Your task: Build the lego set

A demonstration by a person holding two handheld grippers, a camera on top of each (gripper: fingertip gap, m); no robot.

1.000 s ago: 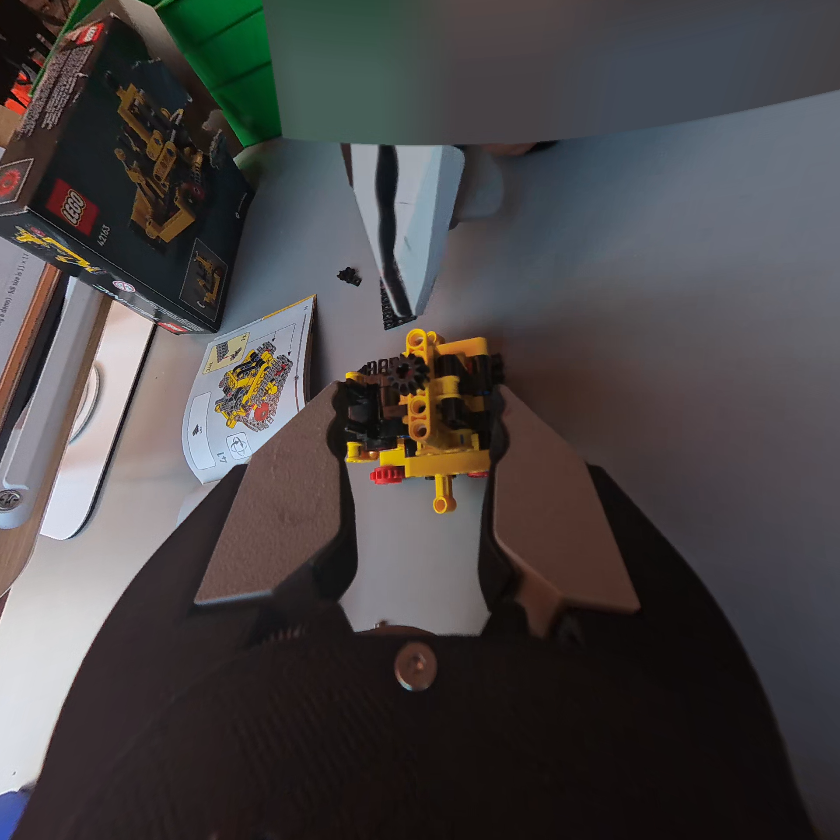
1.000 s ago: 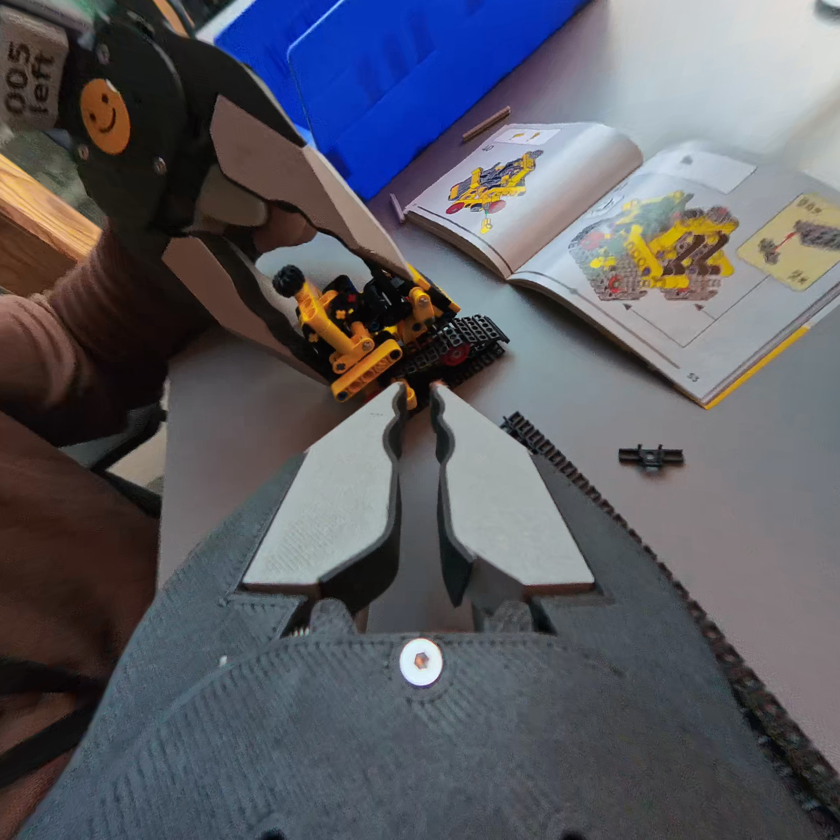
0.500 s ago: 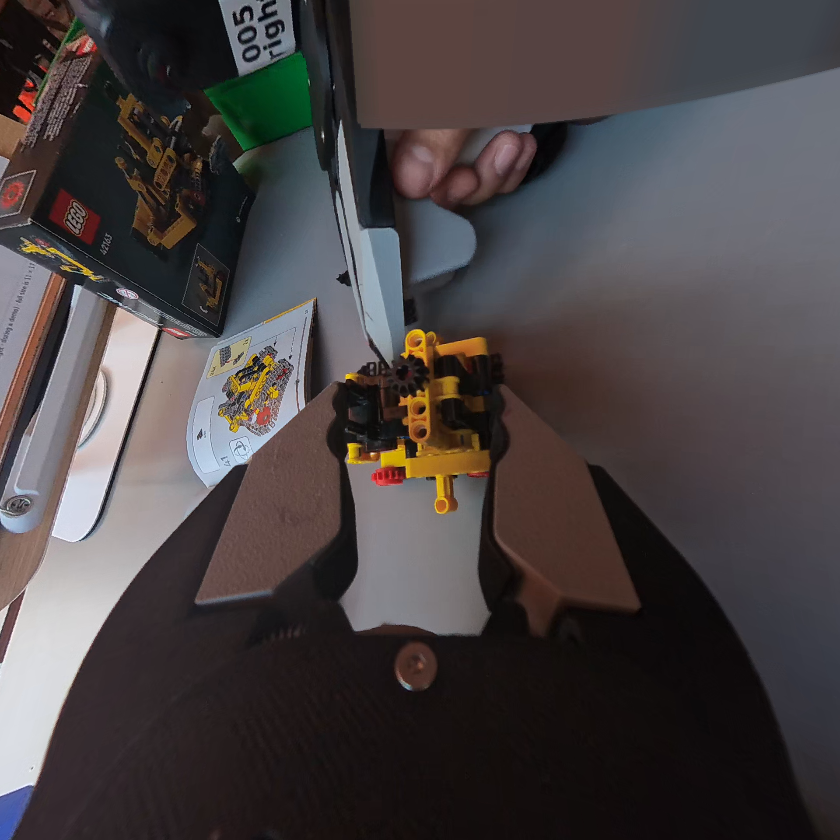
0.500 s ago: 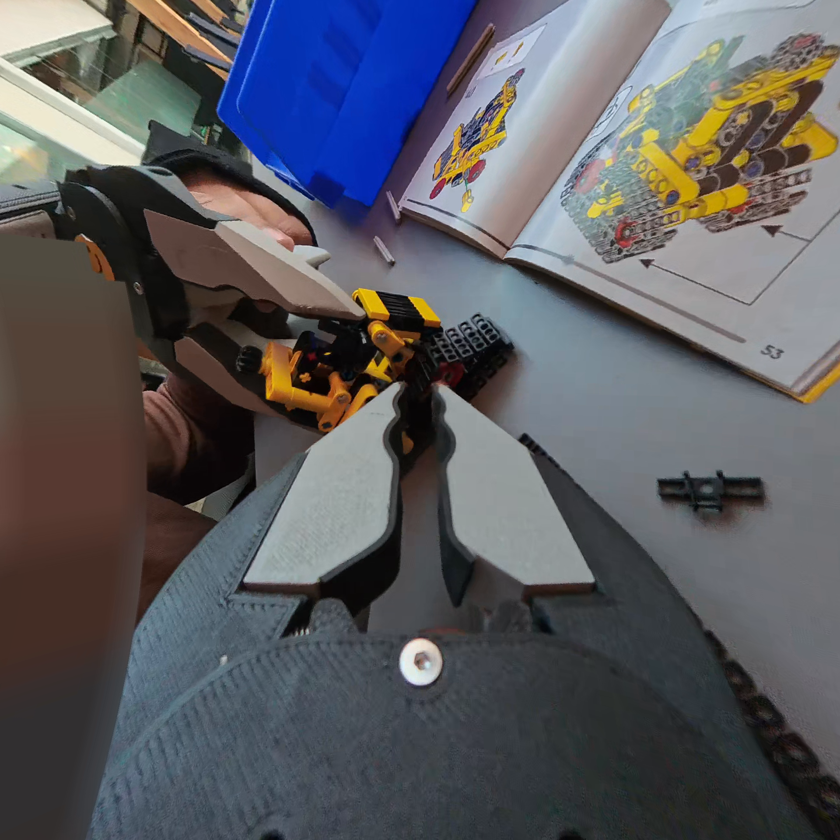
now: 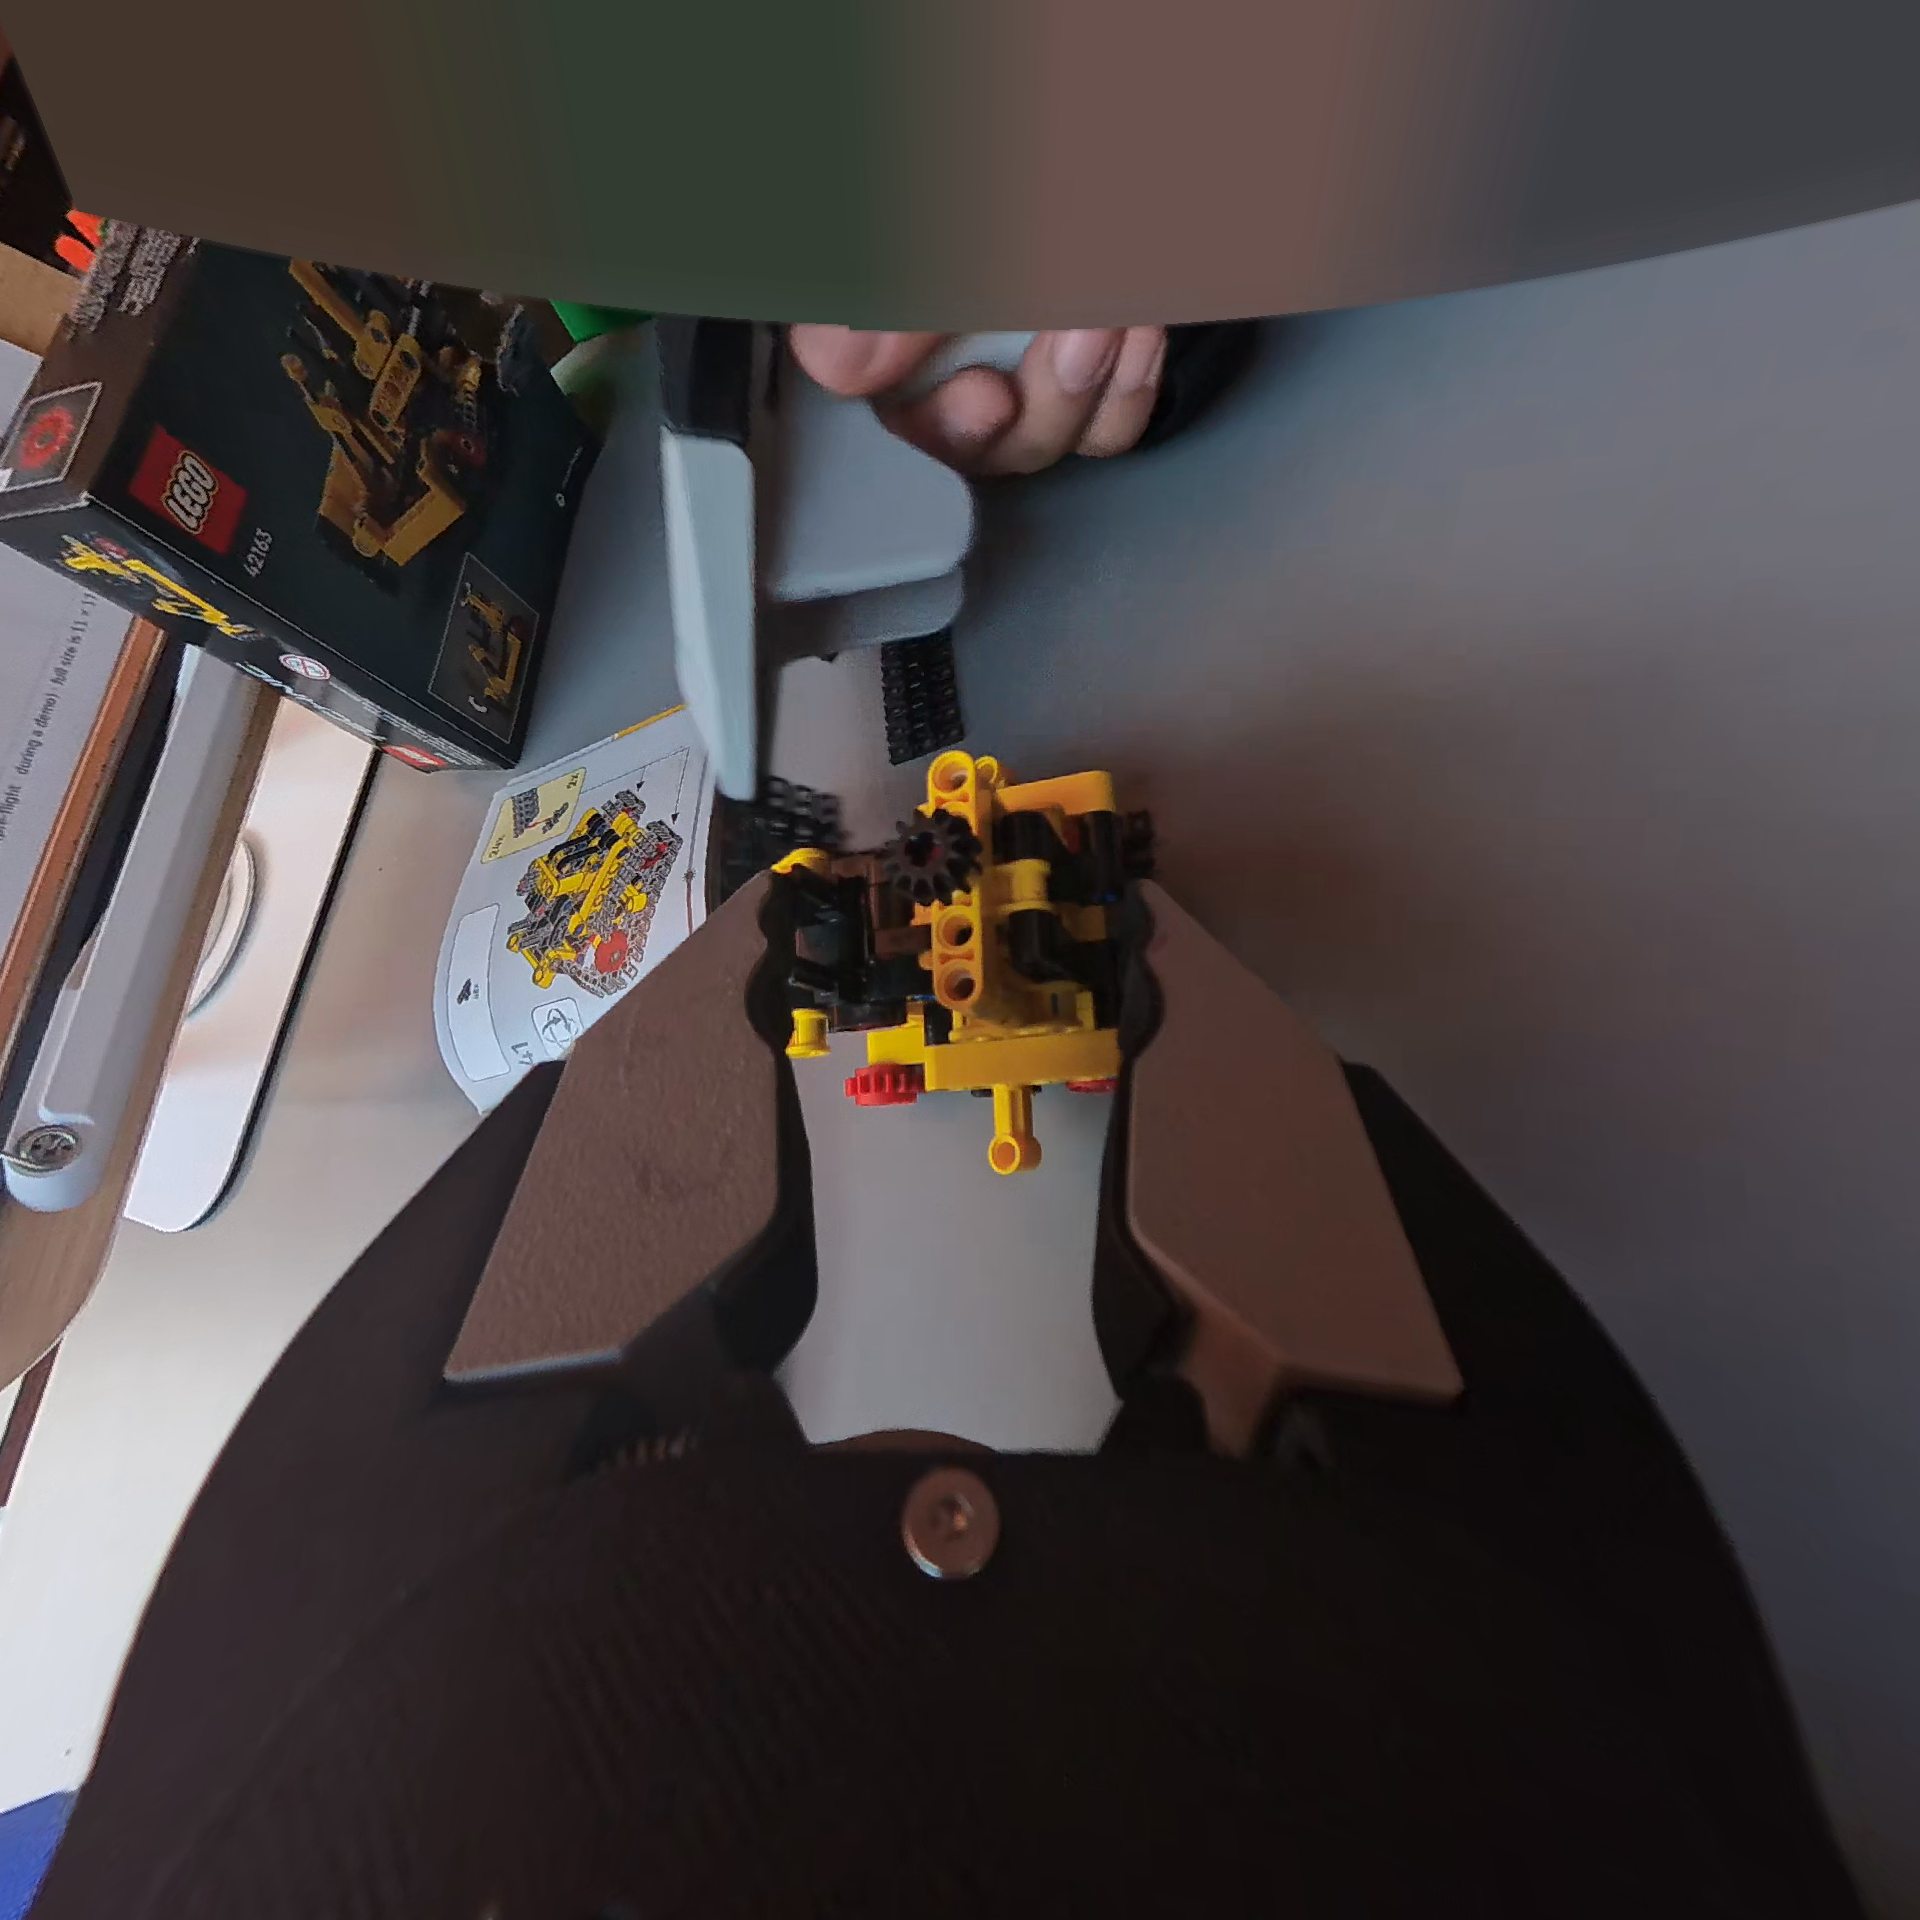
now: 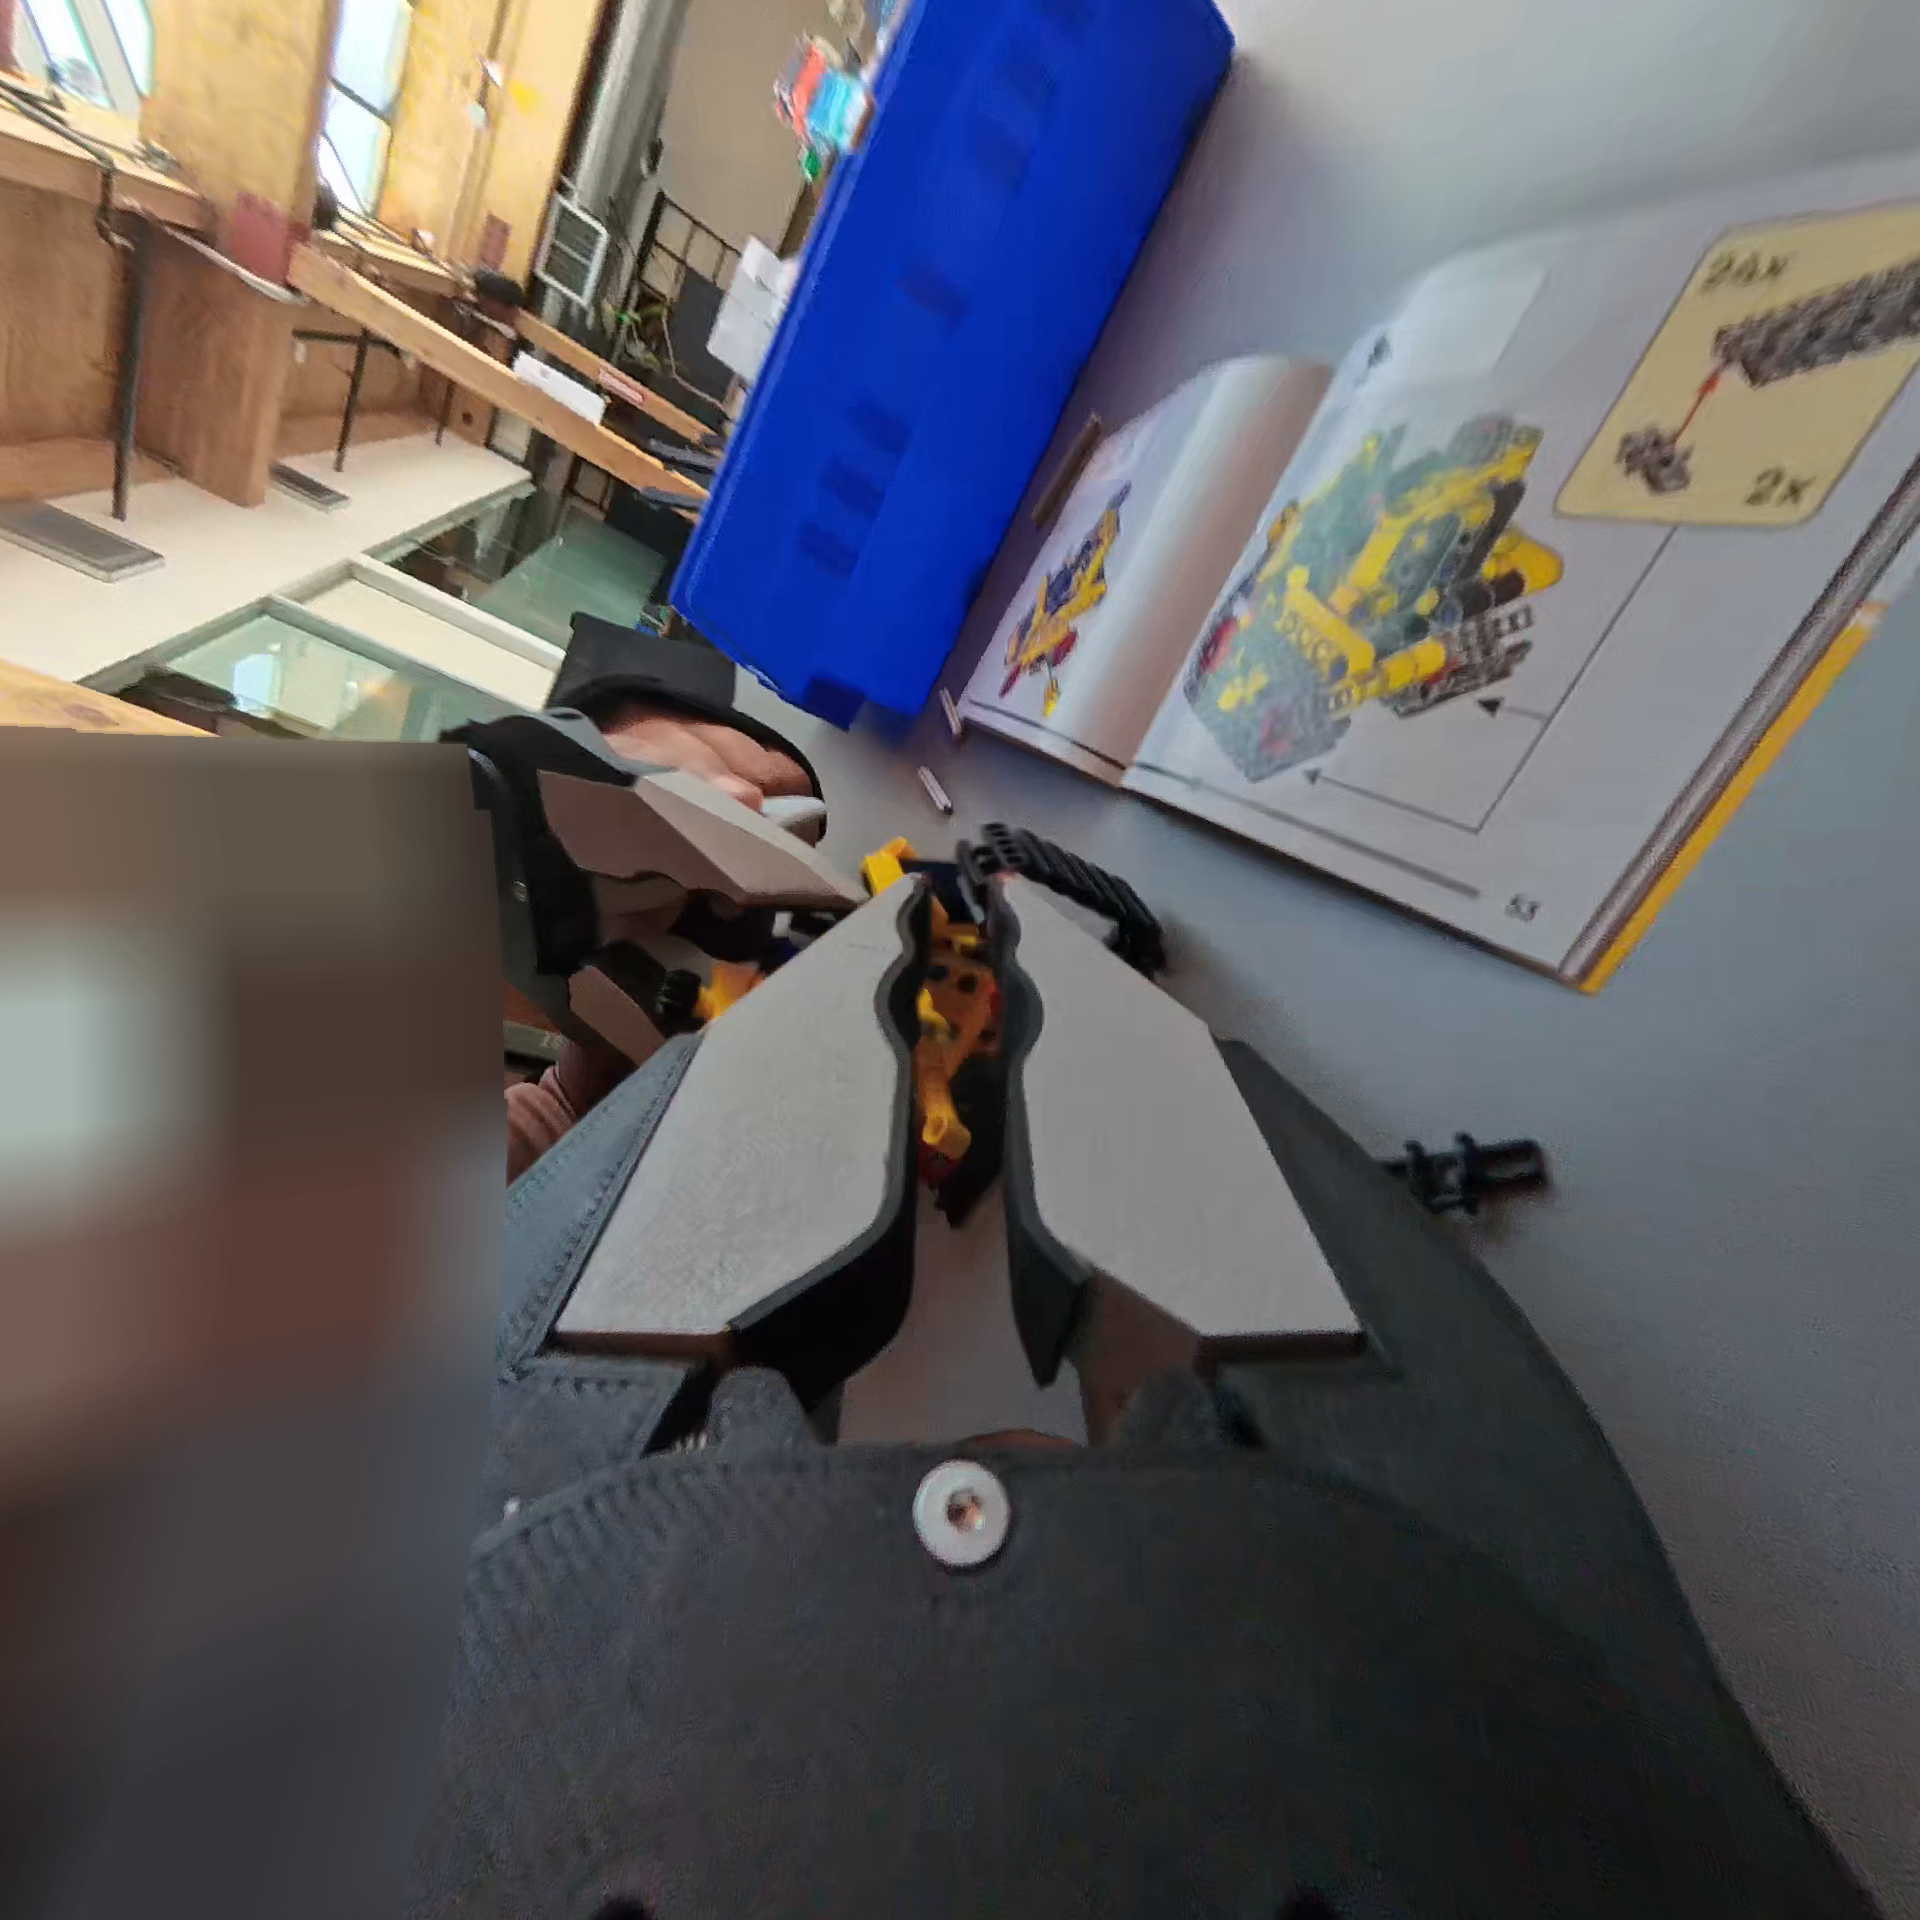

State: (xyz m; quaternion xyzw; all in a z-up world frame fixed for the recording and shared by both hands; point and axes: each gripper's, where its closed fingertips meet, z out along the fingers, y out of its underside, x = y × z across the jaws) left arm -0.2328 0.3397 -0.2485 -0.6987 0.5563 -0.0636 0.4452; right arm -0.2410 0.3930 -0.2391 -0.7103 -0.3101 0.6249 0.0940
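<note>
The grey desk (image 5: 1507, 727) carries the work; beyond its far edge the right wrist view shows a room with wooden benches (image 6: 343, 281) and windows. A blue bin (image 6: 935, 343) stands at the desk's far side, with the open instruction booklet (image 6: 1403, 582) just beside it. The set's dark box (image 5: 281, 499) sits toward the desk's left edge, near the booklet's corner.

The left gripper (image 5: 951, 925) is clamped on the yellow and black lego model (image 5: 997, 935), one finger pressed to each flank. The model sits mid-desk; whether it rests on the surface cannot be told.

The right gripper (image 6: 954, 894) has its fingers narrowly apart, tips at the model's black track (image 6: 1081, 894); whether they pinch it cannot be told.

A small black connector (image 6: 1470, 1169) lies loose on the desk to the right, apart from the model.
</note>
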